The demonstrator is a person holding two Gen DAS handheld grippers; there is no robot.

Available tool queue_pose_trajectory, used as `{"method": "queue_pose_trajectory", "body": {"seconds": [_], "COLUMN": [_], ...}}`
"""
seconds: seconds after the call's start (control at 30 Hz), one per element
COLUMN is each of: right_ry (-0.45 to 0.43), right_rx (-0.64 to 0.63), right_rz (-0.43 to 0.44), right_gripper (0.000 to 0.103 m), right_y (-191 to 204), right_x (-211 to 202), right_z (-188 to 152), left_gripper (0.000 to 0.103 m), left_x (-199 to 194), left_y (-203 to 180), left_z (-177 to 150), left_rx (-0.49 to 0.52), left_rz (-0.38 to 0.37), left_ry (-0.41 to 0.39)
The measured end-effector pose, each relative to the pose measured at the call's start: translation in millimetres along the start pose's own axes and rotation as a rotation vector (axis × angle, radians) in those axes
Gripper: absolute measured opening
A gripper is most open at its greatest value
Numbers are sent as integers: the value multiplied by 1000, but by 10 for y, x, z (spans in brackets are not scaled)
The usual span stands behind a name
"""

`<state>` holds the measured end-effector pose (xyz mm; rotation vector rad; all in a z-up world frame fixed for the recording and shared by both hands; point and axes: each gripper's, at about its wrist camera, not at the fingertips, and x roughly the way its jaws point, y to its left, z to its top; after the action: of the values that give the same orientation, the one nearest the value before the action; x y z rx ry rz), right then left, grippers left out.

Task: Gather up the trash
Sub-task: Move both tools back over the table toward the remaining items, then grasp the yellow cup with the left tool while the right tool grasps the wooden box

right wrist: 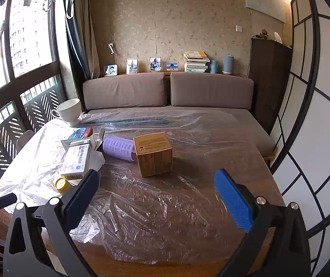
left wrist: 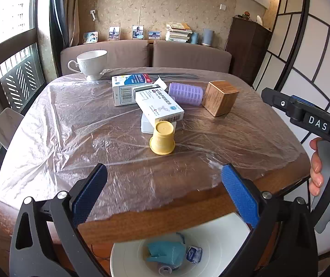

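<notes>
Trash sits in a white bin (left wrist: 222,228) at the bottom centre of the left wrist view, below the table's near edge: a crumpled teal wrapper (left wrist: 165,251), a small blue-and-white packet (left wrist: 193,254) touching its right side, and a partly hidden can-like item below them.

More items on the wooden table (left wrist: 165,217), which is covered by clear plastic sheet (left wrist: 72,124). Mid-frame, a yellow cup (left wrist: 162,138) stands upside down, just in front of a flat white container (left wrist: 146,124). A white medicine box (left wrist: 160,106) lies tilted on top of that container and leans against a second medicine box (left wrist: 128,90) behind it, upper centre. To the right a purple hair roller (left wrist: 185,93) lies on its side, touching a brown cardboard box (left wrist: 221,98). A white teacup (left wrist: 92,63) stands upright at the far left corner of the table.

Left gripper (left wrist: 165,189), lower part of its frame: jaws spread wide, nothing between the blue pads, hanging over the table's near edge and the bin. Right gripper (right wrist: 156,196), lower part of its own frame: jaws also wide apart and empty, over bare plastic in front of the brown cardboard box. In the left view's right edge, a hand (left wrist: 319,168) grips the right tool's grey handle.

Background: brown sofa (right wrist: 165,92), book stack (right wrist: 196,64), framed photos on the ledge, window on the left.
</notes>
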<state>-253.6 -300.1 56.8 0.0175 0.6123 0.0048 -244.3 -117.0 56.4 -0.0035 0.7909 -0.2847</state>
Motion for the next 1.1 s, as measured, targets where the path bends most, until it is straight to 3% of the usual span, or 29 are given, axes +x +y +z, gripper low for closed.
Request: {"method": "queue_pose_trajectory", "body": {"seconds": [0.37, 0.6, 0.7, 0.8, 1.1], "right_ry": [76, 113, 129, 142, 179], "right_rx": [-68, -58, -69, -79, -87], "right_rz": [23, 42, 48, 56, 76], "right_gripper": [95, 93, 89, 88, 86], "right_y": [54, 29, 42, 72, 159], "right_x": [657, 979, 1087, 1170, 1347], "right_z": [85, 151, 183, 197, 231], "left_gripper": [100, 75, 71, 60, 49], "left_x": [430, 632, 683, 734, 735], "left_y": [-14, -10, -3, 26, 71], "left_z": [124, 191, 209, 222, 264], "left_rx": [2, -33, -30, -36, -51], "left_rz": [16, -24, -30, -40, -78], "left_ry": [63, 99, 109, 125, 132]}}
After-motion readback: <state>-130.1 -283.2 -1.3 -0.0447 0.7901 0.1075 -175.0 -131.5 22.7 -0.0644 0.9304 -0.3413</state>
